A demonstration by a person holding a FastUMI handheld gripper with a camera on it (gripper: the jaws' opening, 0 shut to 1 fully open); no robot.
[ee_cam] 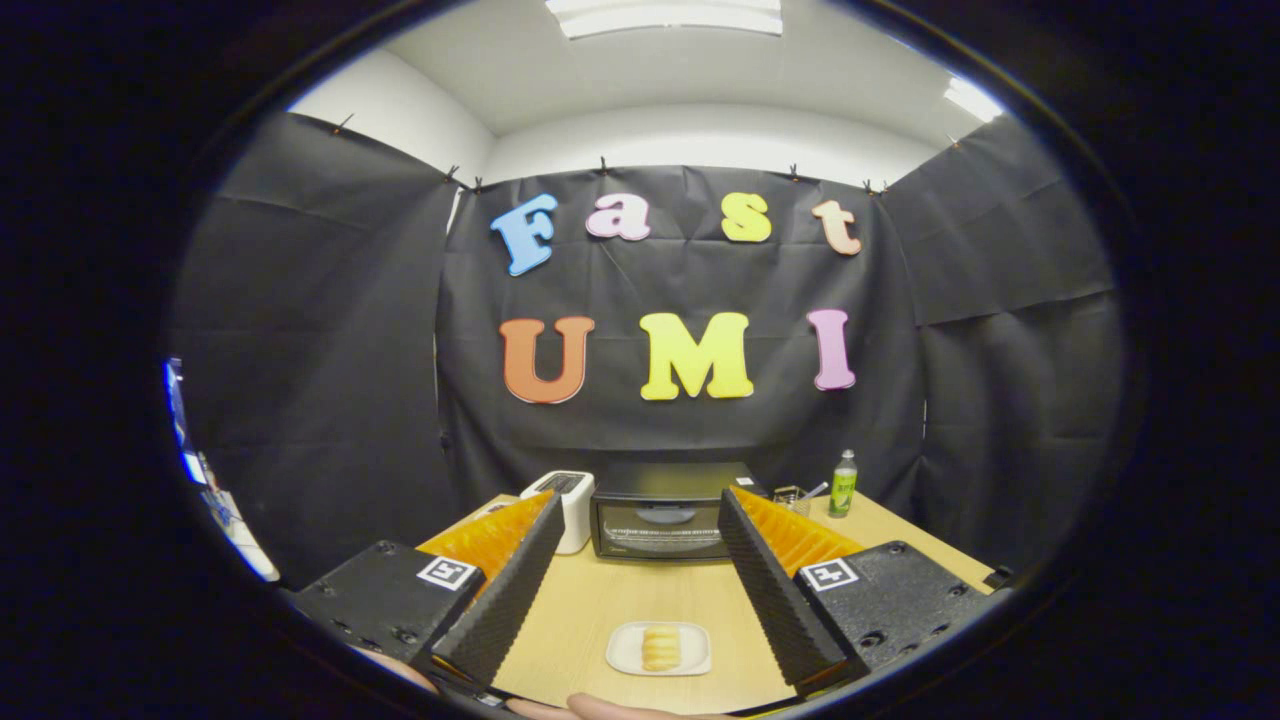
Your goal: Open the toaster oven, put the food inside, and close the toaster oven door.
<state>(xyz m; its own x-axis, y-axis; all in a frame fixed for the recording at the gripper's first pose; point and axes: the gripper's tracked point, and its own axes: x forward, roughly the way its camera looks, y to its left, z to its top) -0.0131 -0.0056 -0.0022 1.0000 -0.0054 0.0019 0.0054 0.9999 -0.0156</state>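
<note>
So my gripper (640, 520) was hanging above the near end of the wooden surface (590, 600), fingers spread wide apart and holding nothing at all. The toaster oven (660, 512) sat straight ahead, well beyond the fingertips at the far end of the surface, door shut, with its handle running across the top of the glass. A white toaster (566, 505) stood touching or just beside its left side, and off past my right finger there was a green bottle (844, 483) and what looked like a small wire holder, too tiny to say for sure.

The food (660, 647) was down low between my fingers, closer to me than the tips: a pale yellow, ridged pastry-looking thing lying on a small white plate (625, 655).

My take on handling: nothing was started, so the door came first. That door probably swings down on a hinge and feels stiff, so hooking the handle near its middle seemed smartest. The food looked soft and light, easy to squash, so I figured a gentle pinch across its short sides, or grabbing the plate rim instead. The plate looked slick and might skid.
</note>
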